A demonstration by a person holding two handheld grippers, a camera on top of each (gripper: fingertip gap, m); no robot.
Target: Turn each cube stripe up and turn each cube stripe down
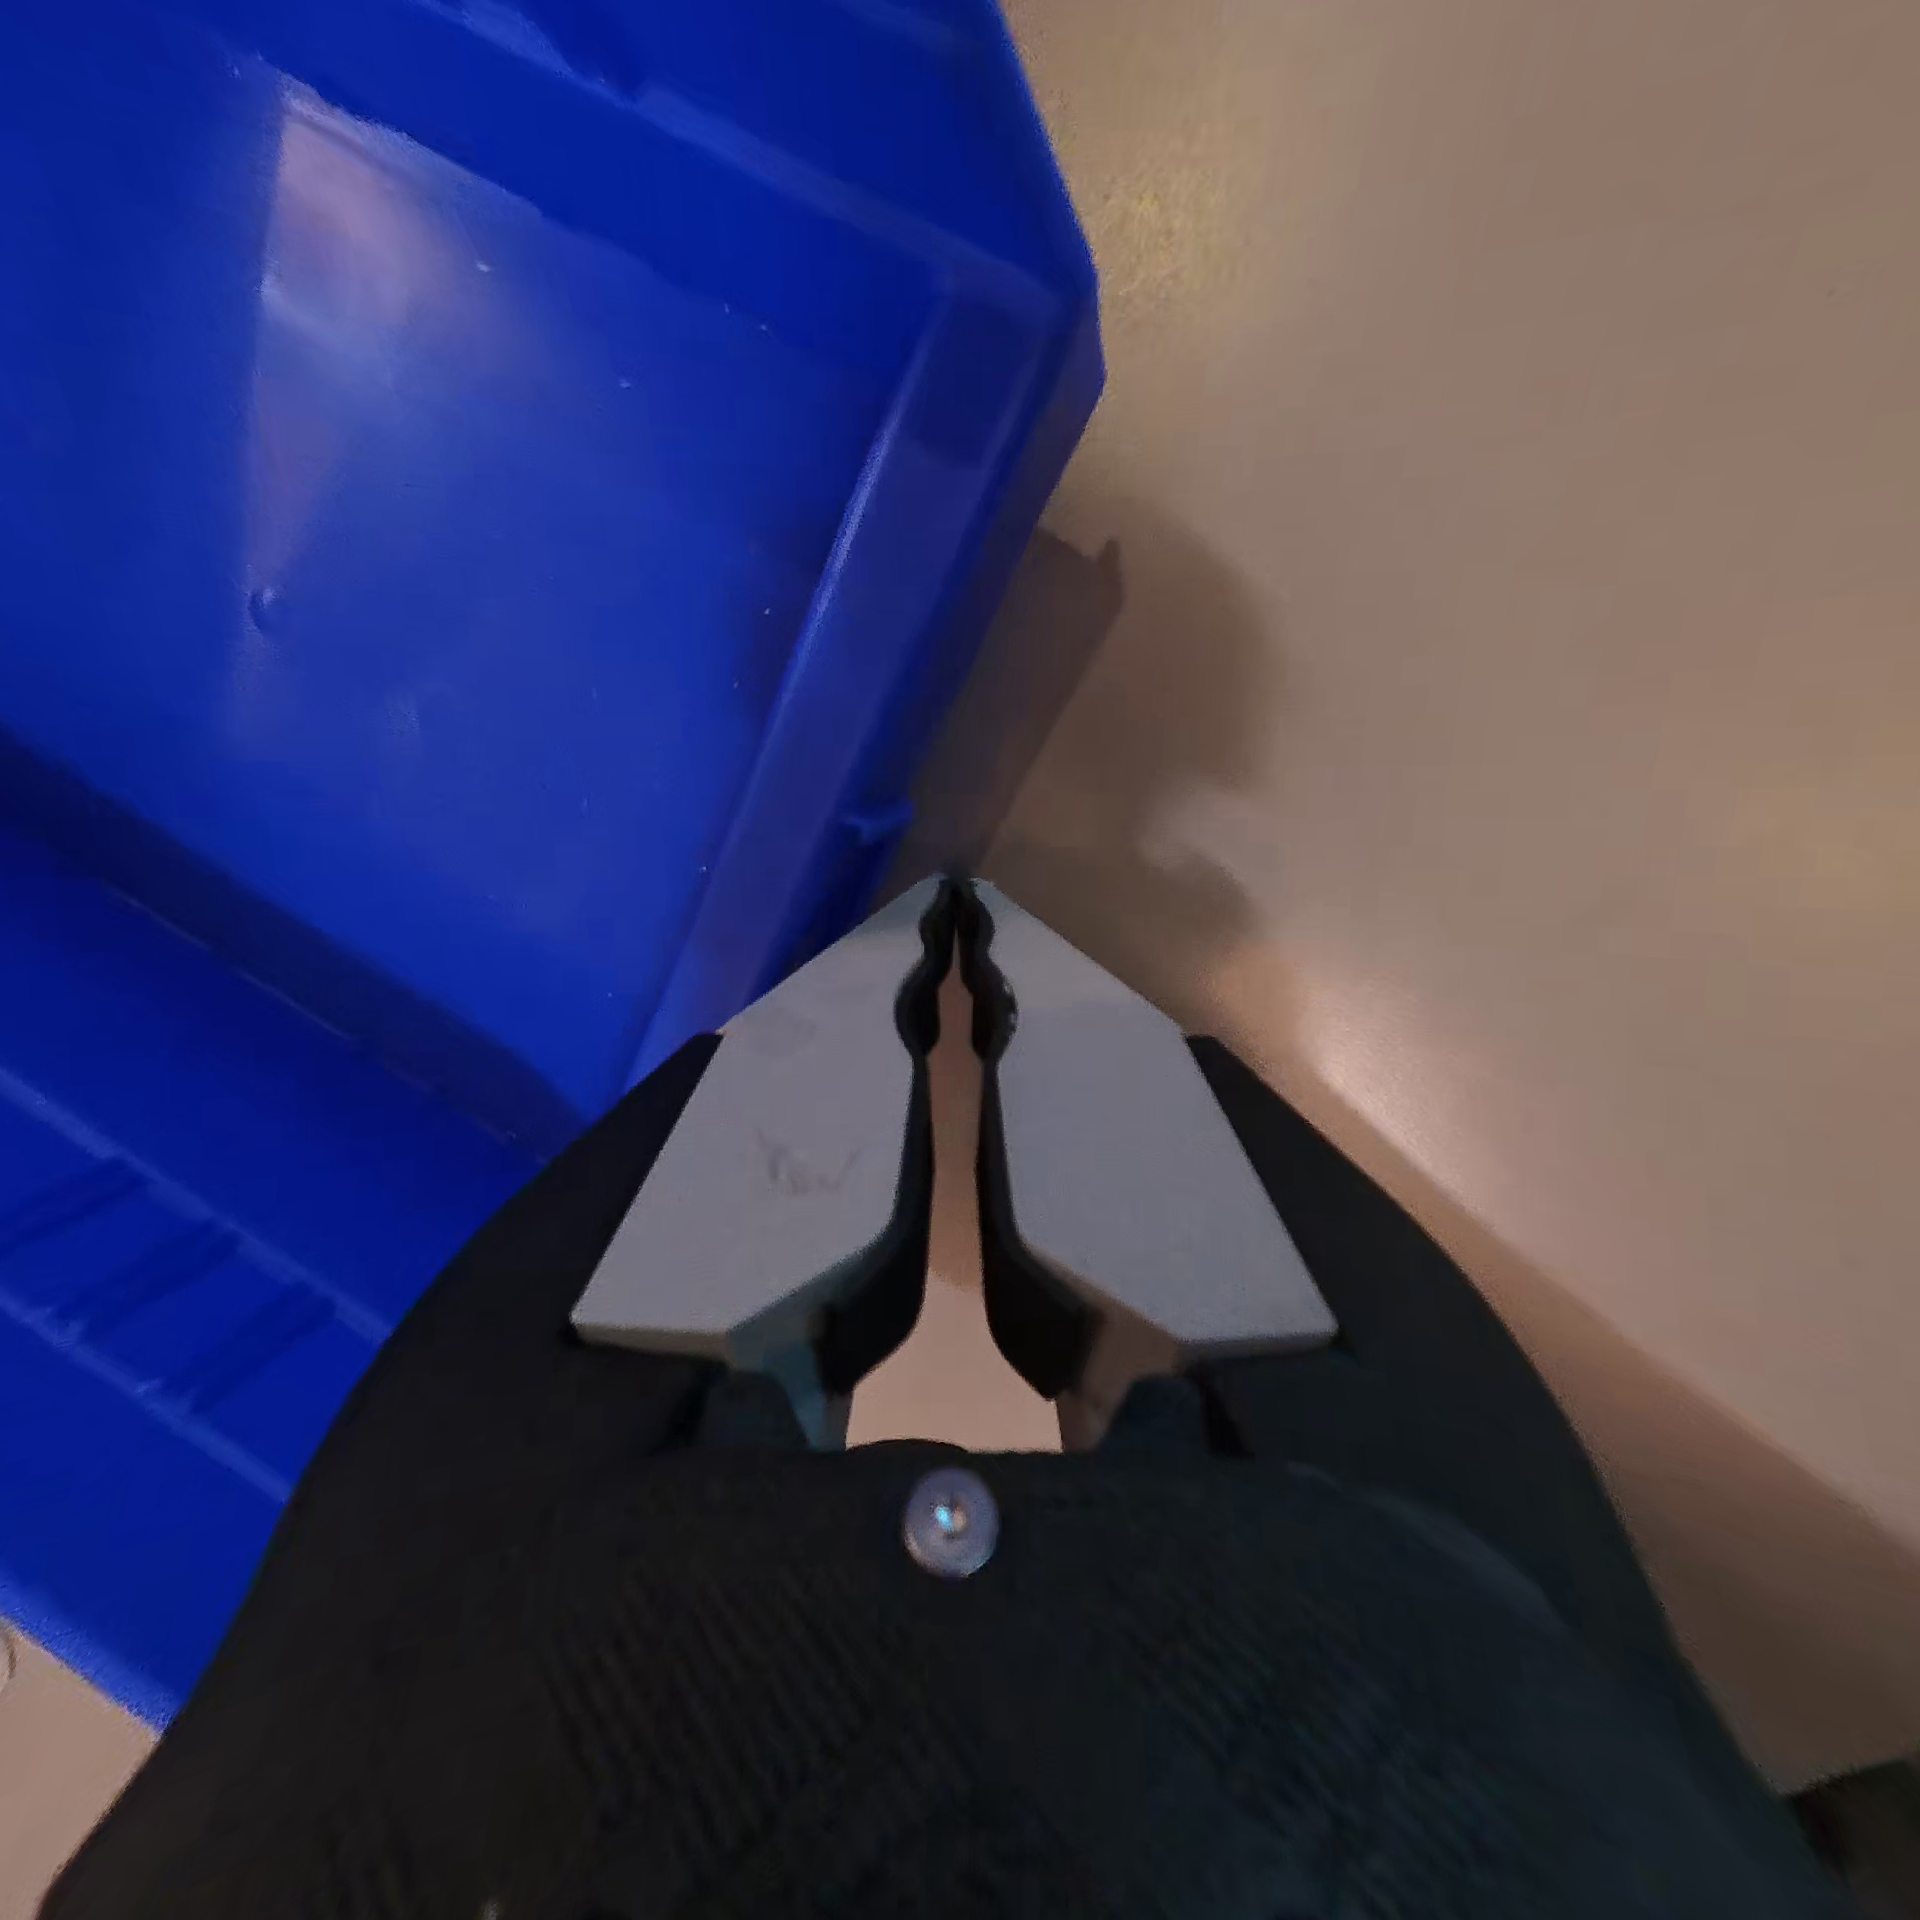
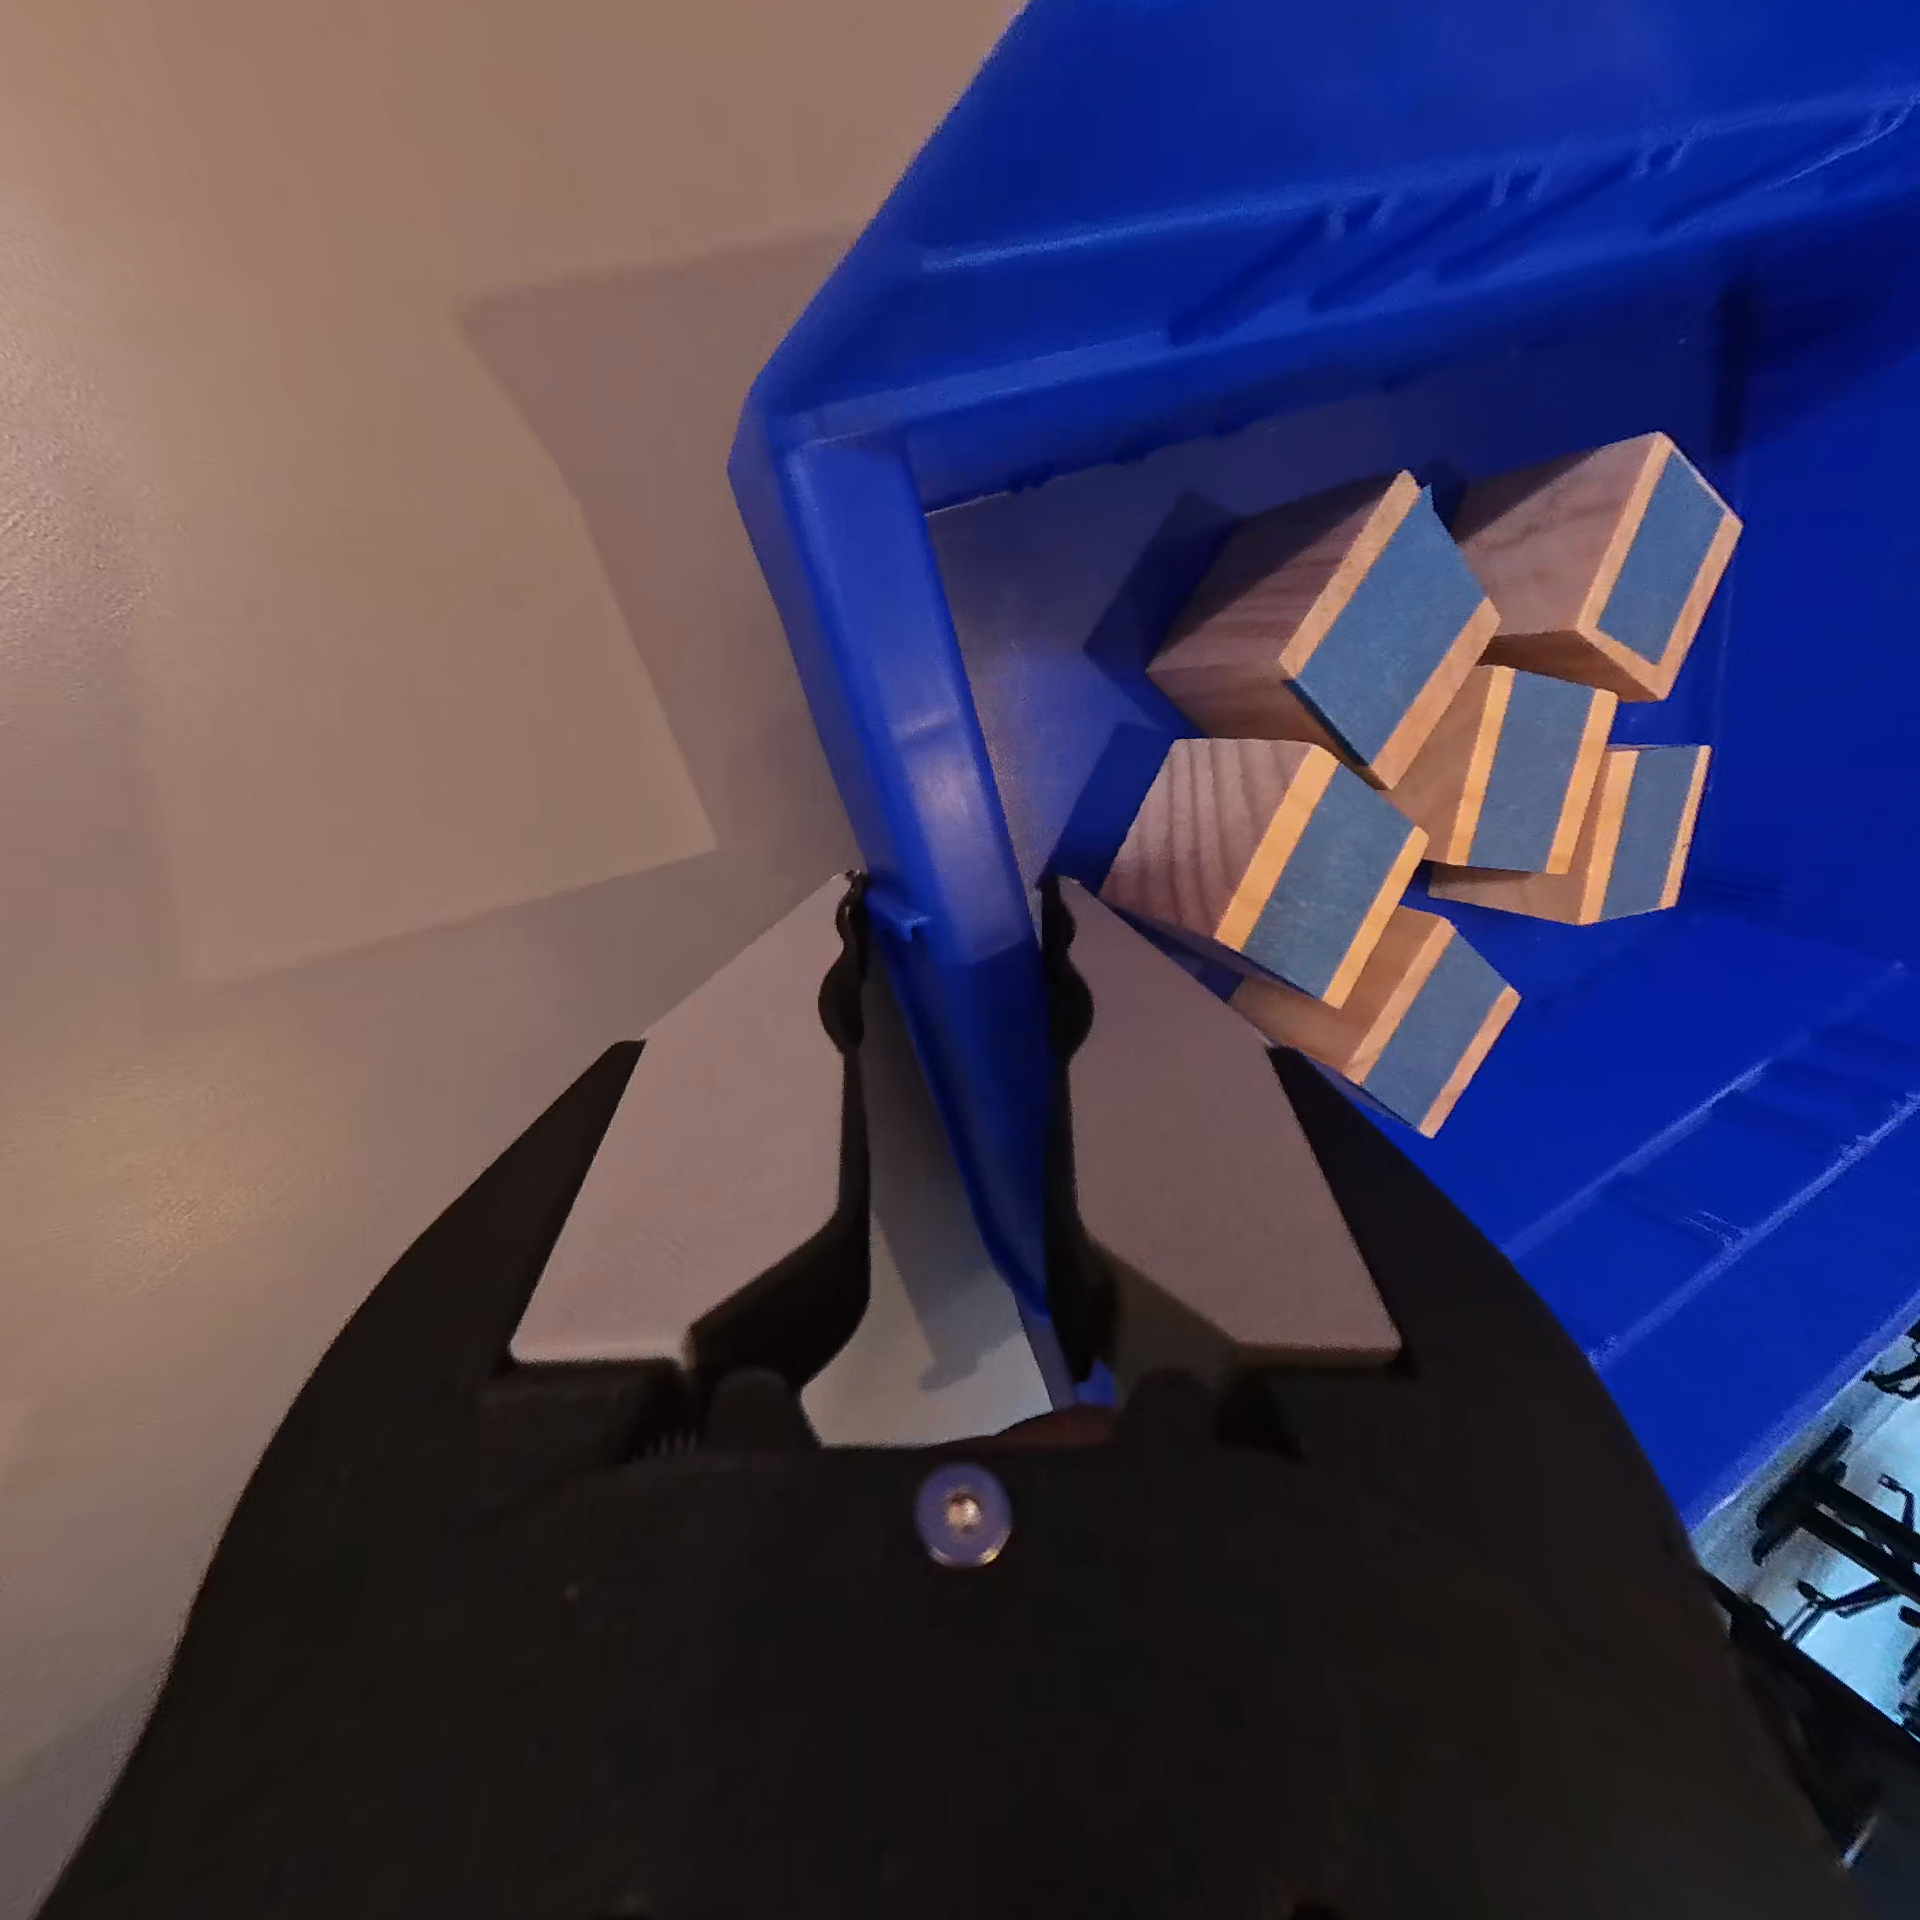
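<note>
Below, a beige tabletop (image 1: 1507, 416) is seen, with dark frames glimpsed beyond its edge. Six wooden cubes (image 2: 1325, 623), blue stripes showing, are clustered inside a tilted blue bin (image 2: 1351, 208). The bin's rim is clamped between the right gripper (image 2: 951, 883) jaws. The left gripper (image 1: 954, 883) is closed on nothing, beside the bin's outer wall.
</note>
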